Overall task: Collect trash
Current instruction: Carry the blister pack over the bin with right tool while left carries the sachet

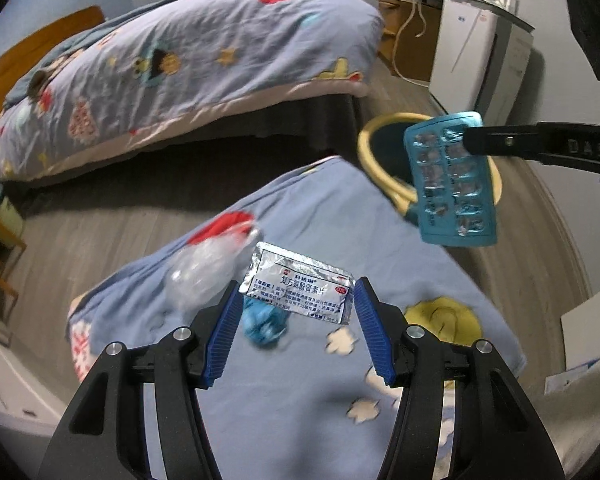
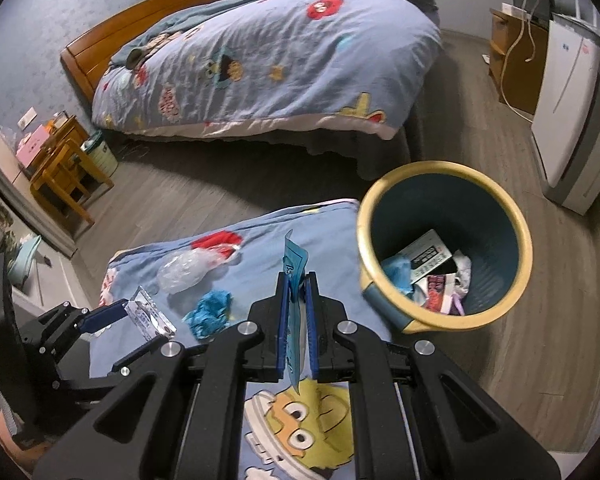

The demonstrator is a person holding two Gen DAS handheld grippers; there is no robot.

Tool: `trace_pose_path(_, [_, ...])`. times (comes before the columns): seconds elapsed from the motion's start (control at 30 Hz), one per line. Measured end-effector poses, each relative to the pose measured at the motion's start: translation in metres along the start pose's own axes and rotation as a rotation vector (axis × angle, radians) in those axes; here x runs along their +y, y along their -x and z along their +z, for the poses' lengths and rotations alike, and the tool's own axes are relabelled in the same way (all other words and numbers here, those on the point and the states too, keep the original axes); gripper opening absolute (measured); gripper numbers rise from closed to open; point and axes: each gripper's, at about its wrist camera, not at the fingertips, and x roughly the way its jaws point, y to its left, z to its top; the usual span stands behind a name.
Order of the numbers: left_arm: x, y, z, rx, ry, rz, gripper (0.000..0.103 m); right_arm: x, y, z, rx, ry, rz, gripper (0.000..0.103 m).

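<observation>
My left gripper (image 1: 298, 290) is shut on a silver foil sachet (image 1: 298, 284), gripping it by its two short edges and holding it above the blue cartoon blanket (image 1: 300, 380). The right wrist view shows that sachet (image 2: 150, 316) in the left gripper (image 2: 140, 320) at lower left. My right gripper (image 2: 296, 280) is shut on a teal blister pack (image 2: 294, 258), seen edge-on; the left wrist view shows the pack (image 1: 448, 184) flat, hanging from the right gripper (image 1: 468, 140) in front of the bin (image 1: 374, 140). The yellow-rimmed blue bin (image 2: 440, 167) holds several pieces of trash.
A crumpled clear plastic wrap (image 2: 184, 270) and a crumpled blue scrap (image 2: 212, 312) lie on the blanket. A bed (image 2: 280, 64) stands behind, a white appliance (image 2: 564, 112) at right, a wooden stool (image 2: 66, 172) at left. Grey wood floor surrounds the bin.
</observation>
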Motion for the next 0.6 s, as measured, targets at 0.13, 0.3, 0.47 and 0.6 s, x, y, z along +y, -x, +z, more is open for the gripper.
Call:
trace_pose_path(0.13, [-0.021,-0.012,0.018,-0.003,-0.027,-0.026,0.058,-0.029,-0.008,0.008,0.004,-0.062,-0.016,0.008])
trace_pose_path(0.3, [-0.049,-0.029,0.039,-0.004,-0.072,-0.054,0.058,-0.064,-0.012,0.018,-0.006,-0.145,-0.025,0.008])
trace_pose_path(0.47, [-0.077,-0.042,0.058,-0.011,-0.122,-0.073,0.058,-0.105,-0.018,0.025,-0.021,-0.212,-0.068,0.008])
trace_pose_path(0.6, [-0.095,-0.057,0.069,-0.009,-0.155,-0.088,0.058,-0.137,-0.025,0.027,-0.026,-0.271,-0.101,0.008])
